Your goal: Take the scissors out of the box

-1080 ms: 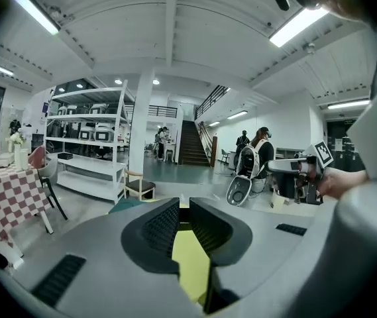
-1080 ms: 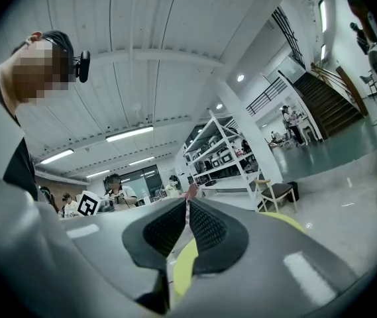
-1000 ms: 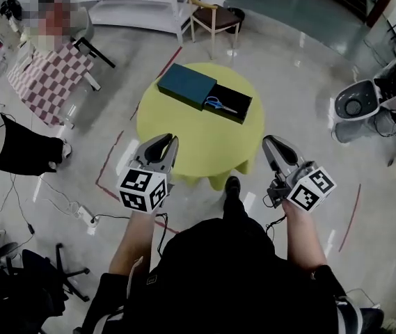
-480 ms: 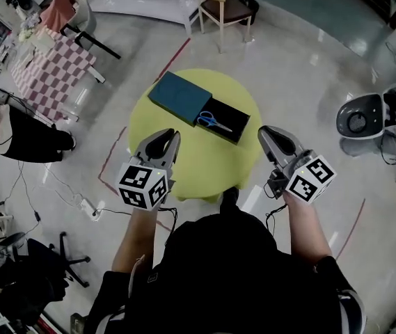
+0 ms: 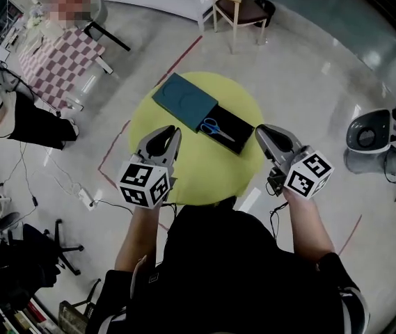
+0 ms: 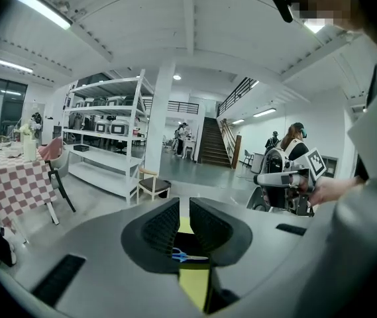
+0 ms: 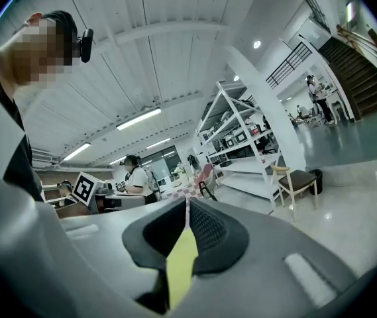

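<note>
Head view: blue-handled scissors (image 5: 215,126) lie in the open black box (image 5: 235,133) on the yellow counter (image 5: 204,176) (a round one); left hand-held gripper (image 5: 174,133) barely spread, empty; right hand-held gripper (image 5: 259,132) pressed together, empty.

Left claw (image 6: 184,209): jaws stand slightly apart, with a narrow gap between the ribbed pads and nothing gripped. Seen through the gap: a yellow-green surface (image 6: 195,287) and a dark box (image 6: 183,244) set back from its near edge. Blue-handled scissors (image 6: 187,256) lie flat in the box. Right claw (image 6: 261,179) is held level by a hand (image 6: 327,189), well apart to the right; its jaw state is unreadable. White shelving (image 6: 102,144) and a wooden chair (image 6: 153,187) stand behind.
</note>
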